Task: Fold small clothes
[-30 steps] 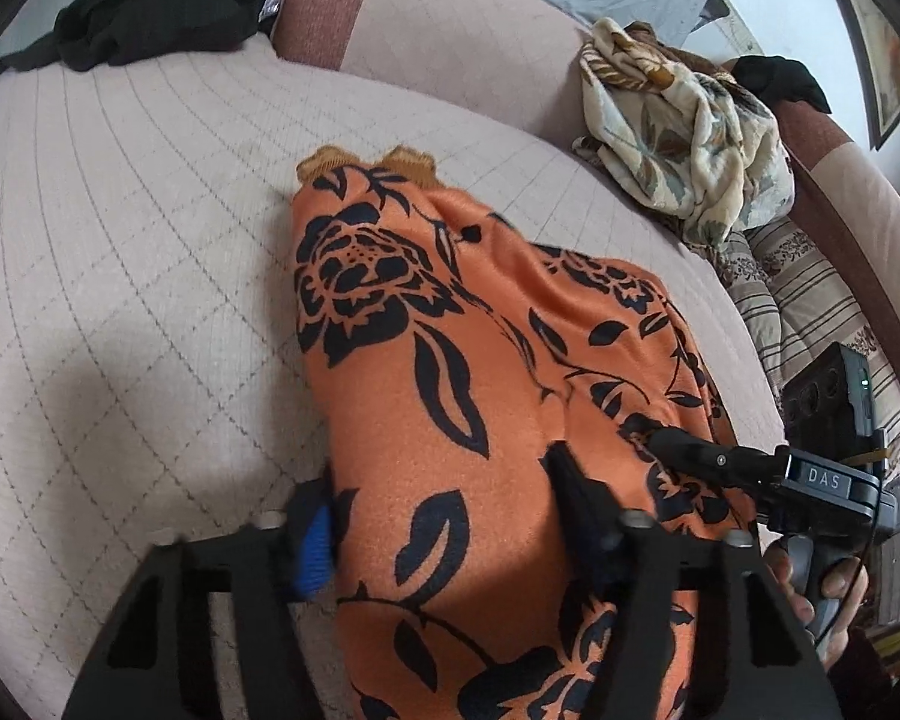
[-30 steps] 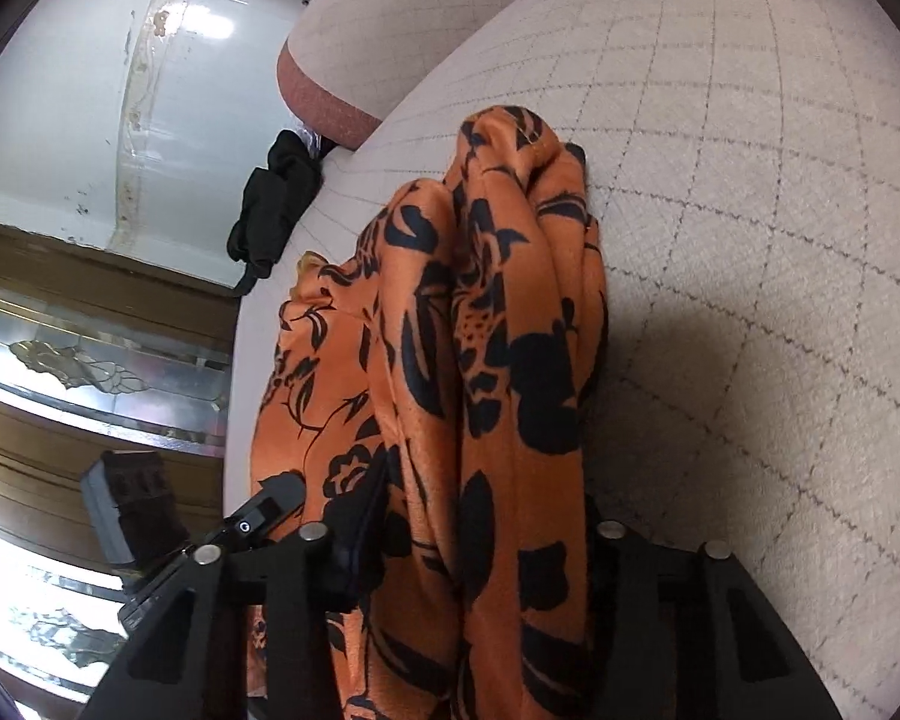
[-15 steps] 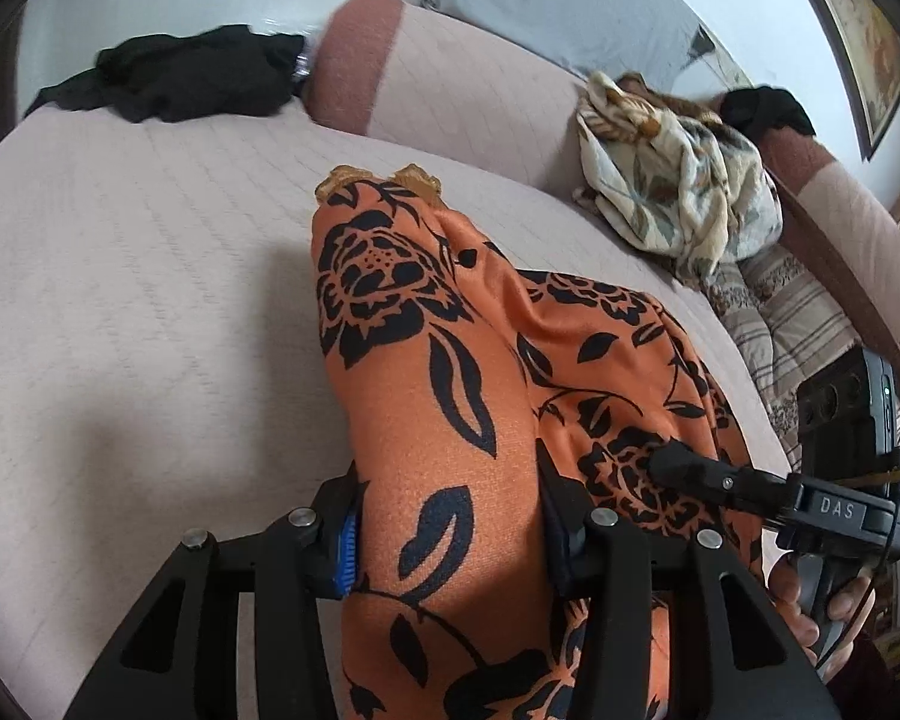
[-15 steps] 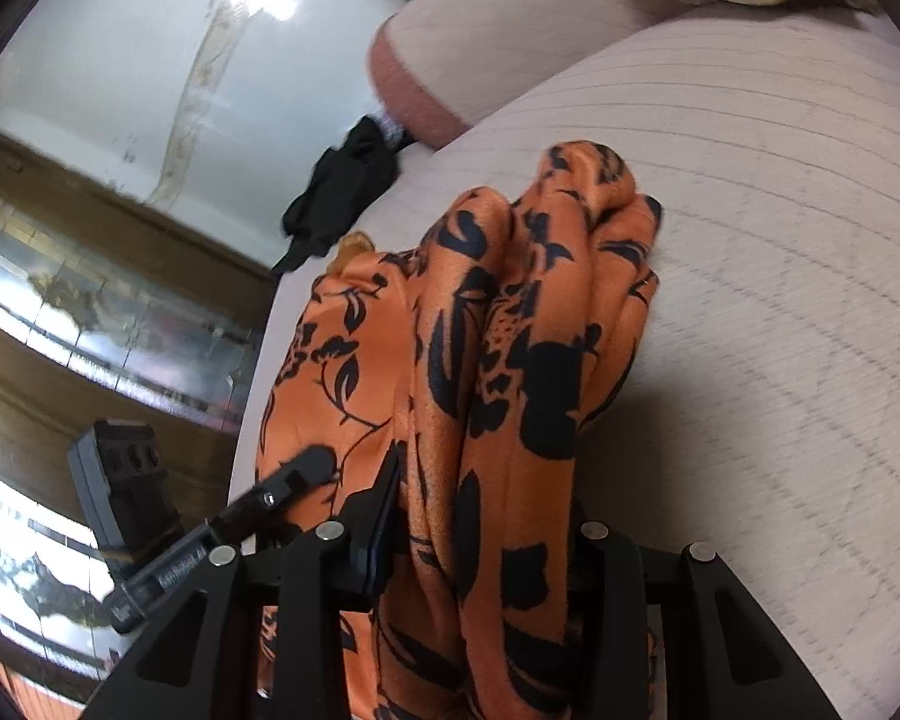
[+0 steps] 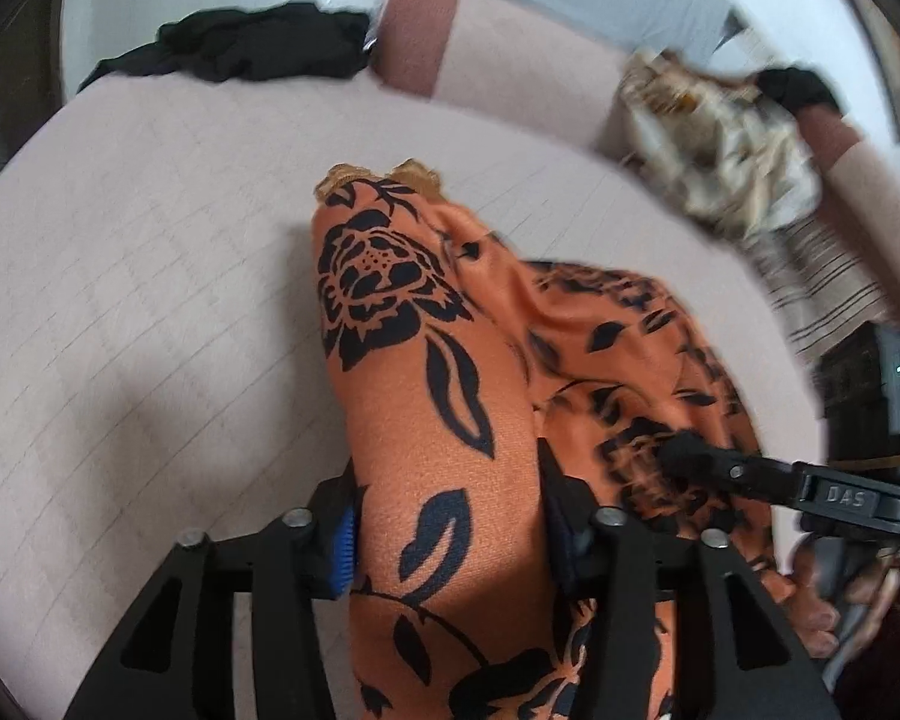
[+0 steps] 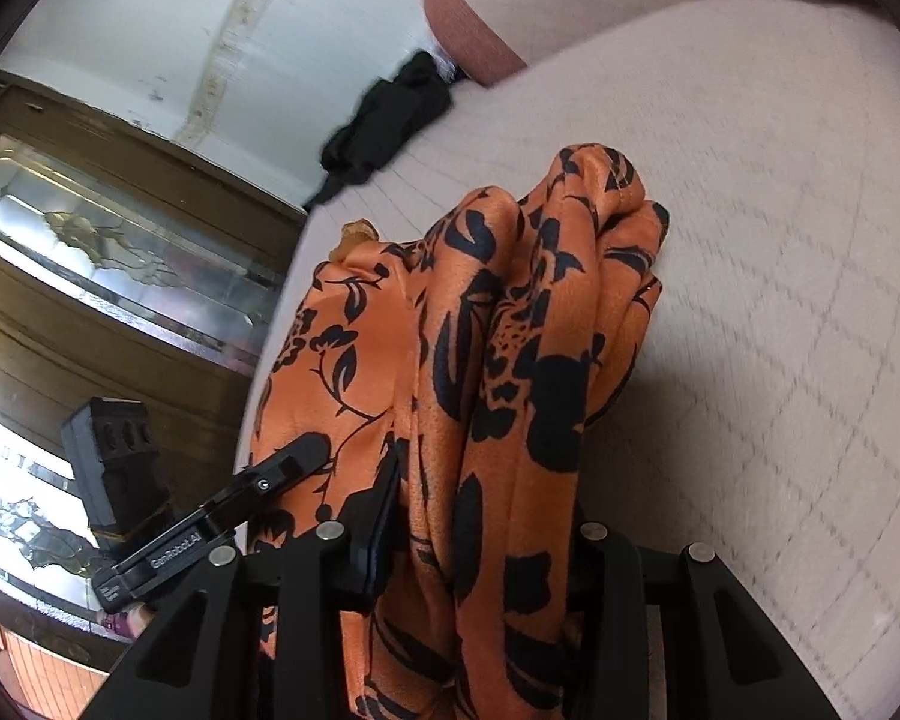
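An orange garment with a black flower print (image 5: 402, 312) lies bunched on the beige quilted cushion (image 5: 120, 300), its near end lifted. My left gripper (image 5: 450, 516) has a thick fold of it between its pads, which press on the cloth while the jaws are opening. My right gripper (image 6: 480, 528) is shut on another gathered bundle of the same garment (image 6: 546, 300). The right gripper's finger (image 5: 690, 456) touches the cloth at the right of the left wrist view. The left gripper's finger (image 6: 294, 462) shows at lower left in the right wrist view.
A black garment (image 5: 240, 48) lies at the cushion's far end by the backrest (image 5: 510, 60). A cream patterned cloth pile (image 5: 732, 162) and a striped cloth (image 5: 822, 300) sit at the right. A dark wooden cabinet with glass (image 6: 90, 228) stands beyond the cushion's edge.
The left jaws, wide around the cloth a second ago, have closed onto the fold. Both grippers have risen and drawn back with the garment, pulling its near end up.
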The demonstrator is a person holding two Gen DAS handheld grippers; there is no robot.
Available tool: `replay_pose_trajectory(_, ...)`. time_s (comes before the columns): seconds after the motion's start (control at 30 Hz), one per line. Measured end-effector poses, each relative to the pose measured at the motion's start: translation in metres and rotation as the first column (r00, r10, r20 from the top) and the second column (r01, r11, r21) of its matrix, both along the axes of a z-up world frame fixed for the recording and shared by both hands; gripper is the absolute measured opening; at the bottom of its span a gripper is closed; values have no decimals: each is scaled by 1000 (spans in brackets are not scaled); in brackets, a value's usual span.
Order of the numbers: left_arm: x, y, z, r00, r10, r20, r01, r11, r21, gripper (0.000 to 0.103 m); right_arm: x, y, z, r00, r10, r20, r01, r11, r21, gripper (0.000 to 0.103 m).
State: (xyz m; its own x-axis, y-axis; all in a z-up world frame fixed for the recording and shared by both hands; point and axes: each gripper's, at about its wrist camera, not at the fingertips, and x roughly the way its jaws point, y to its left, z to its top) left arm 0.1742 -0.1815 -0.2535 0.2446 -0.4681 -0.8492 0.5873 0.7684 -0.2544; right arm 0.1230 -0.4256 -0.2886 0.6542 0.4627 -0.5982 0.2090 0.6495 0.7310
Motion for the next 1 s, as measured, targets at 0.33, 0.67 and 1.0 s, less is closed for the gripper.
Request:
replay_pose_trajectory(0.33,-31,25,37,969,102,227,-120,991,64,73,-34,-26,15,990,-139,-6,136,978,-160,55)
replay_pose_trajectory(0.67,-68,50,20,933,104,344,-187,958,218,78,-76,21,35,991,-24,134,56,969,-242,40)
replay_pose_trajectory(1.0,-91,63,52,909,129,397,-218,958,186,79,-83,8,43,997,-52,54,62,978,-200,39)
